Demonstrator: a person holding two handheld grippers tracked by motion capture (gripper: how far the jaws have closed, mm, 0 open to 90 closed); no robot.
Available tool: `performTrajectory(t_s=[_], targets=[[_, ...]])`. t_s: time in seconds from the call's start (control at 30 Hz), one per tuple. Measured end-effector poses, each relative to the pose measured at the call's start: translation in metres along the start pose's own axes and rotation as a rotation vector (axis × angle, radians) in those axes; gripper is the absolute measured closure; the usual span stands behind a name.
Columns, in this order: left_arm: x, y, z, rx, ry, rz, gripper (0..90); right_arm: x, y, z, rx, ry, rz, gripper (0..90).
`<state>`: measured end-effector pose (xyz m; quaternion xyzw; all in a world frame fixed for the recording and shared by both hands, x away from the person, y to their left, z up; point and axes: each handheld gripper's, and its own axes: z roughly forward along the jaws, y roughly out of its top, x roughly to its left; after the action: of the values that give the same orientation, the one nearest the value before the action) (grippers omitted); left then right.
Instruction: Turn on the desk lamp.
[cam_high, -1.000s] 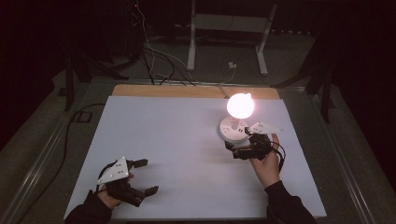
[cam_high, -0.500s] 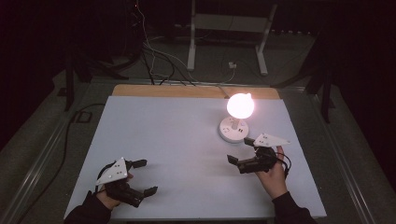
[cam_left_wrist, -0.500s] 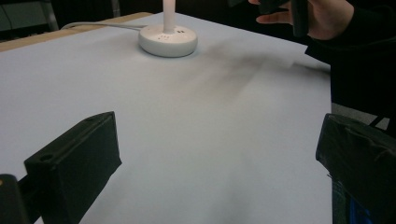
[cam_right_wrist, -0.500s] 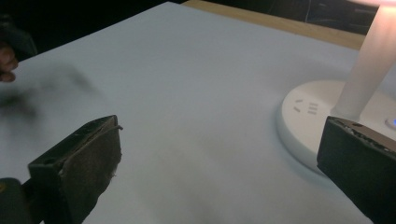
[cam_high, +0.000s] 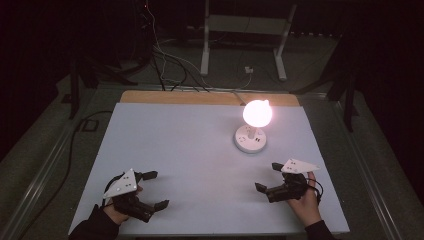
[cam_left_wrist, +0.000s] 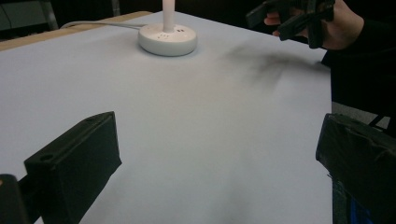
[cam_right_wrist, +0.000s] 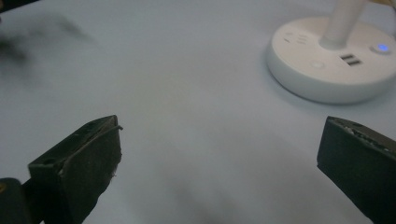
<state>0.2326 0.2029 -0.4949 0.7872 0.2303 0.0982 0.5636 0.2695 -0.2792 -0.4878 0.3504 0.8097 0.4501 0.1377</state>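
A small white lamp glows at the back right of the white table (cam_high: 190, 145); its bulb (cam_high: 257, 113) is lit above a round white base (cam_high: 250, 138). The base (cam_left_wrist: 167, 38) has a white stem, and in the right gripper view the base (cam_right_wrist: 334, 65) shows a blue light and two ports. My right gripper (cam_high: 268, 177) is open and empty, near the front right of the table, a short way in front of the lamp. My left gripper (cam_high: 155, 190) is open and empty at the front left, above bare table.
A white cable (cam_left_wrist: 100, 24) runs from the lamp base toward the table's wooden back edge (cam_high: 200, 98). Beyond it the dark floor holds cables (cam_high: 165, 55) and a white stand (cam_high: 245, 30). The other hand and its gripper (cam_left_wrist: 299, 18) are in the left gripper view.
My right gripper has drawn back from the lamp base toward the table's front right. The lamp stays lit. The left gripper has hardly moved.
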Motion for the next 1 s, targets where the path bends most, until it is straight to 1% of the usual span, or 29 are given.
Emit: performTrajectory(t_s=[0.07,0.3,0.43,0.57,0.63,0.7,0.83,1.0], targets=[[0.000,0.000,0.000,0.001,0.000,0.000,0.3,-0.002,-0.008,-0.003,0.014,-0.021,0.005,0.0],[0.000,0.000,0.000,0.005,0.000,0.004,0.2,-0.008,-0.028,-0.014,0.049,-0.065,0.028,0.0],[0.000,0.000,0.000,0.004,0.001,0.003,0.2,-0.012,-0.039,-0.022,0.061,-0.080,0.060,0.0],[0.000,0.000,0.000,0.005,0.001,0.004,0.2,-0.016,-0.047,-0.027,0.095,-0.094,0.094,0.0],[-0.001,0.000,0.001,0.005,0.000,0.004,0.2,-0.018,-0.049,-0.028,0.100,-0.101,0.105,0.0],[0.000,0.000,0.001,0.006,0.000,0.003,0.2,-0.020,-0.049,-0.027,0.102,-0.093,0.114,0.0],[0.000,0.000,0.001,0.003,-0.001,0.000,0.2,-0.019,-0.049,-0.022,0.127,-0.083,0.097,0.0],[0.000,0.000,0.000,0.001,-0.002,0.000,0.2,-0.019,-0.047,-0.021,0.116,-0.077,0.104,0.0]])
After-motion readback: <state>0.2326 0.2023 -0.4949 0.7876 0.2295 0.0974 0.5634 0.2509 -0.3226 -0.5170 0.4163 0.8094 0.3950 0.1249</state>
